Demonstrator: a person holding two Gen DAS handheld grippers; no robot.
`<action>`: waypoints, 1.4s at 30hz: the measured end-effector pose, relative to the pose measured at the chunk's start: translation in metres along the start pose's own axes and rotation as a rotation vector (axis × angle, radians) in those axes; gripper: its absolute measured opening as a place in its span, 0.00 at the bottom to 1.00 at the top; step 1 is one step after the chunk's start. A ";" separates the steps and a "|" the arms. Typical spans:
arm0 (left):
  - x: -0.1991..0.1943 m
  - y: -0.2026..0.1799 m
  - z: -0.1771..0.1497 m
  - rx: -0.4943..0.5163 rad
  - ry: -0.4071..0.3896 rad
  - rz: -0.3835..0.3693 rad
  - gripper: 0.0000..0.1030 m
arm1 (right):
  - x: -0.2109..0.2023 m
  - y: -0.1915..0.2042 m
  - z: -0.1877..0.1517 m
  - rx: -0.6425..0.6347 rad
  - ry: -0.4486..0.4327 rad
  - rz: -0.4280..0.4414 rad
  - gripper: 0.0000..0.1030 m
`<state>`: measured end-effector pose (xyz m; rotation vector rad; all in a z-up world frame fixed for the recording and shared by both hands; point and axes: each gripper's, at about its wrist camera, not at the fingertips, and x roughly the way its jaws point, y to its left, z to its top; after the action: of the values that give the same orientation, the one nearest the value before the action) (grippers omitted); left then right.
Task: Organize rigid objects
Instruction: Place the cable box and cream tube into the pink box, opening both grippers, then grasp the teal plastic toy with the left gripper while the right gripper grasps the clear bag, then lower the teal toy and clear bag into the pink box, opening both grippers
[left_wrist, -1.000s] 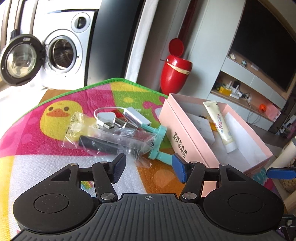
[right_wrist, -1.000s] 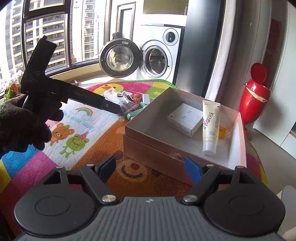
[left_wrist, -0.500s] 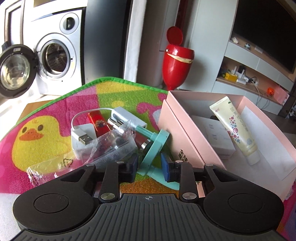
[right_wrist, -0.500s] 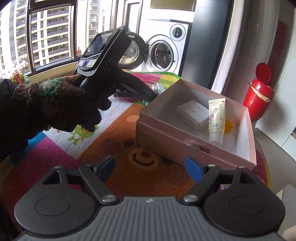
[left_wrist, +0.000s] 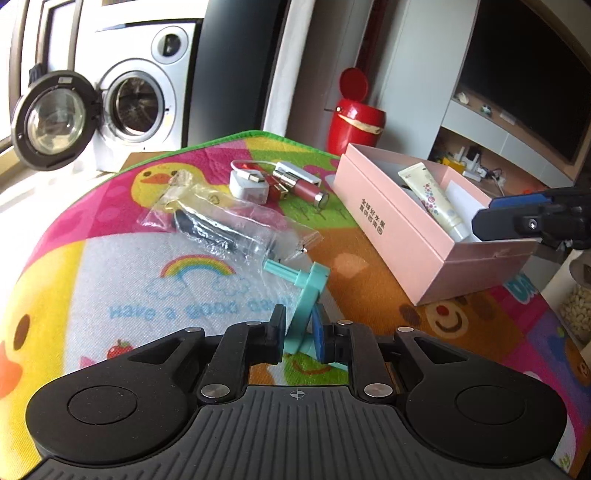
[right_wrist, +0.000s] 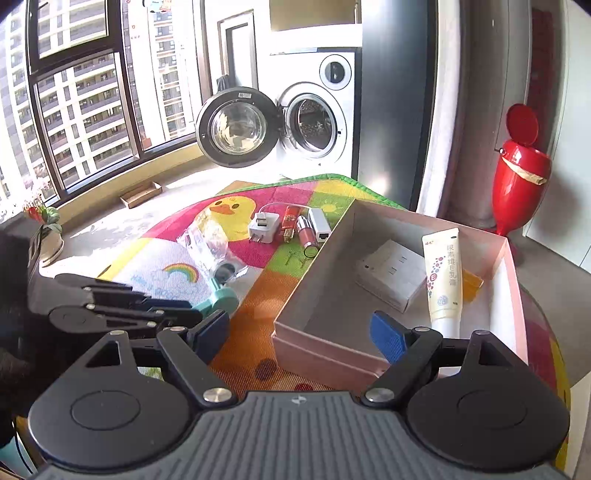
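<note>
Clamping down now, the left gripper (left_wrist: 298, 334) has just been closing its jaws, and the teal plastic holder (left_wrist: 308, 295) sits squeezed between its pads, the flat disc of it pinched edge-on while its stem pokes up and away towards the clear plastic bag (left_wrist: 229, 225). From the right wrist view the same teal piece (right_wrist: 221, 297) shows at the tip of the left gripper (right_wrist: 192, 314), just above the colourful play mat (right_wrist: 255, 332). Over on the other side, the right gripper (right_wrist: 299, 332) hangs with its jaws wide apart and nothing between them, poised at the near corner of the pink box (right_wrist: 325, 350). Inside that box lie a cream tube (right_wrist: 443, 273) and a white carton (right_wrist: 391, 273). Further back on the mat, well apart from both grippers, a white charger plug (right_wrist: 263, 227), a red USB stick (right_wrist: 290, 221), a red metallic cylinder (right_wrist: 306, 236) and a white adapter (right_wrist: 319, 225) sit in a little cluster.
</note>
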<state>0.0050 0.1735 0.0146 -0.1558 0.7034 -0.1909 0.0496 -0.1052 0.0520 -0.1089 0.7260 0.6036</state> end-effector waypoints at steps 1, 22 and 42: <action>-0.006 0.004 -0.003 -0.010 0.004 -0.009 0.18 | 0.009 0.002 0.010 0.022 0.012 0.016 0.81; -0.025 0.003 -0.016 -0.019 0.050 -0.071 0.24 | 0.143 0.108 0.046 -0.174 0.247 0.114 0.20; -0.005 -0.074 -0.030 0.217 0.126 -0.118 0.22 | -0.067 -0.006 -0.098 -0.022 0.136 -0.046 0.19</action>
<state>-0.0275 0.1009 0.0104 0.0228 0.7937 -0.3910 -0.0443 -0.1719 0.0213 -0.1882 0.8461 0.5644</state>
